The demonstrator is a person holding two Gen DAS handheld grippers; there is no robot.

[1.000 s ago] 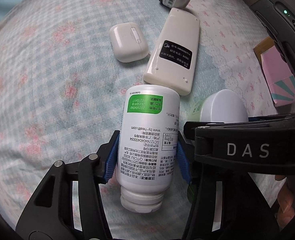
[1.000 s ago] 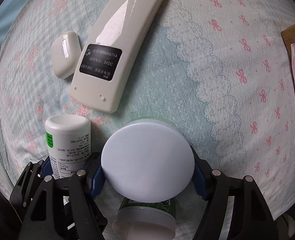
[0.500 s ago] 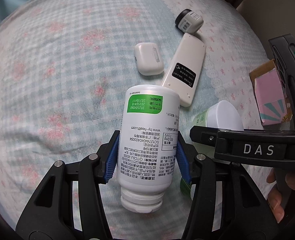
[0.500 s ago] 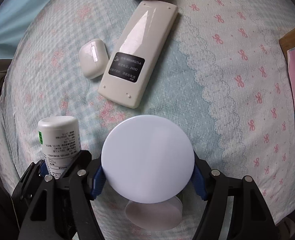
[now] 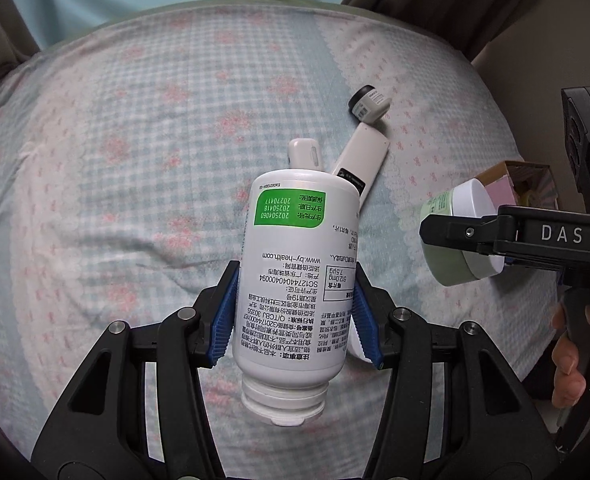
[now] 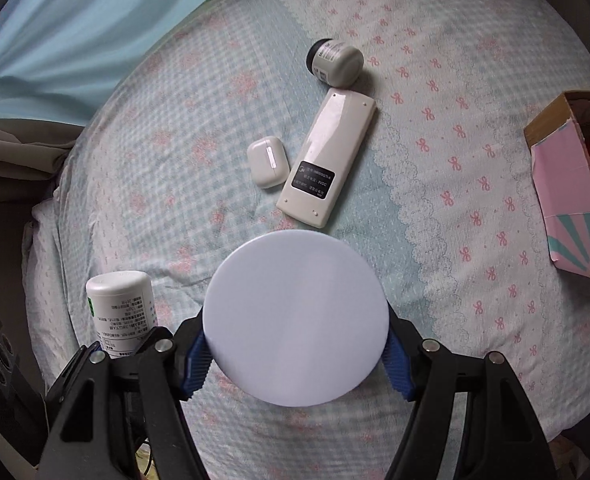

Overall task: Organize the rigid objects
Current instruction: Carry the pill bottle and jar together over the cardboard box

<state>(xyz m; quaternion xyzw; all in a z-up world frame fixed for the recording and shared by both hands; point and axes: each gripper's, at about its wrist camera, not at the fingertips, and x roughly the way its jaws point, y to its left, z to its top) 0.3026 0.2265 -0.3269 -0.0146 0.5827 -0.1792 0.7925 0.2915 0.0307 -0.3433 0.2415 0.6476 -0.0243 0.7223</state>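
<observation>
My left gripper (image 5: pixel 295 316) is shut on a white pill bottle (image 5: pixel 295 272) with a green label, held cap-down above the bed. The bottle also shows in the right wrist view (image 6: pixel 121 312). My right gripper (image 6: pixel 295 354) is shut on a pale green jar with a white lid (image 6: pixel 295 312); the jar also shows in the left wrist view (image 5: pixel 459 232). On the bedsheet lie a white remote (image 6: pixel 327 168), a white earbud case (image 6: pixel 267 162) and a small grey jar with a black cap (image 6: pixel 335 62).
A pink cardboard box (image 6: pixel 567 200) lies open at the right edge of the bed. A light blue curtain (image 6: pixel 75 32) hangs behind the bed at the far left. The checked floral bedsheet (image 6: pixel 175 128) covers the whole surface.
Both grippers have lifted up and away from the bed with their objects; the remote, earbud case and small jar now look smaller and farther. They have not moved on the sheet.
</observation>
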